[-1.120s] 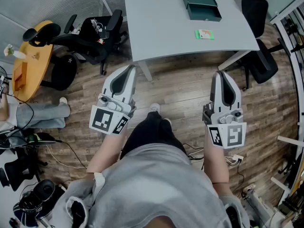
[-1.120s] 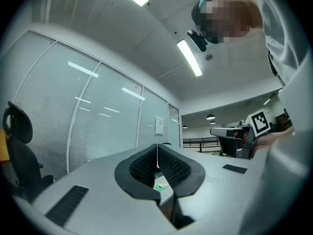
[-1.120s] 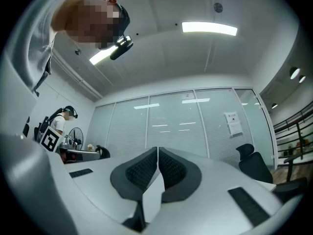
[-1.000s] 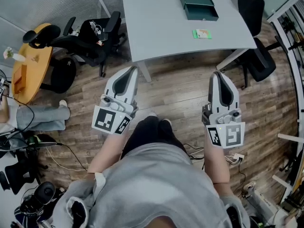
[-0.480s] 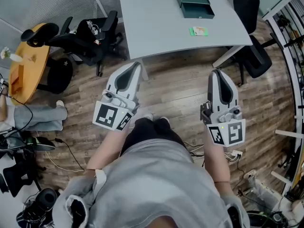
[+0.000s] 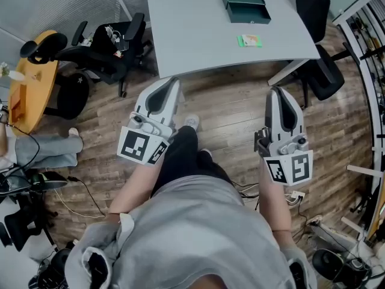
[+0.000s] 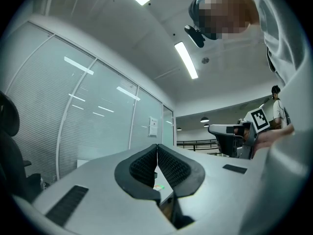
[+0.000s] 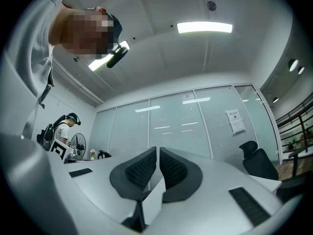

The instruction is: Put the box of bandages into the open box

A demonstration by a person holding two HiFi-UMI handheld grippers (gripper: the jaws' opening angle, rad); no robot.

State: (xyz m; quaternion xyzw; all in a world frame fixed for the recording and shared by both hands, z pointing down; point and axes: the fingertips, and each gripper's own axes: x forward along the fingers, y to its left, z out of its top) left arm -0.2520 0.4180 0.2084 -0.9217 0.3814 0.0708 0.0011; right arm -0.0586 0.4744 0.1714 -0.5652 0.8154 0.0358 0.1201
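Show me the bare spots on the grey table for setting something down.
The table is bare across its whole left half, up to the open box. A narrow strip lies between that box and the box of bandages. Only the right side is occupied.

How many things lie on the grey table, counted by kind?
Dark green open box: 1
Small light green box of bandages: 1
Total: 2
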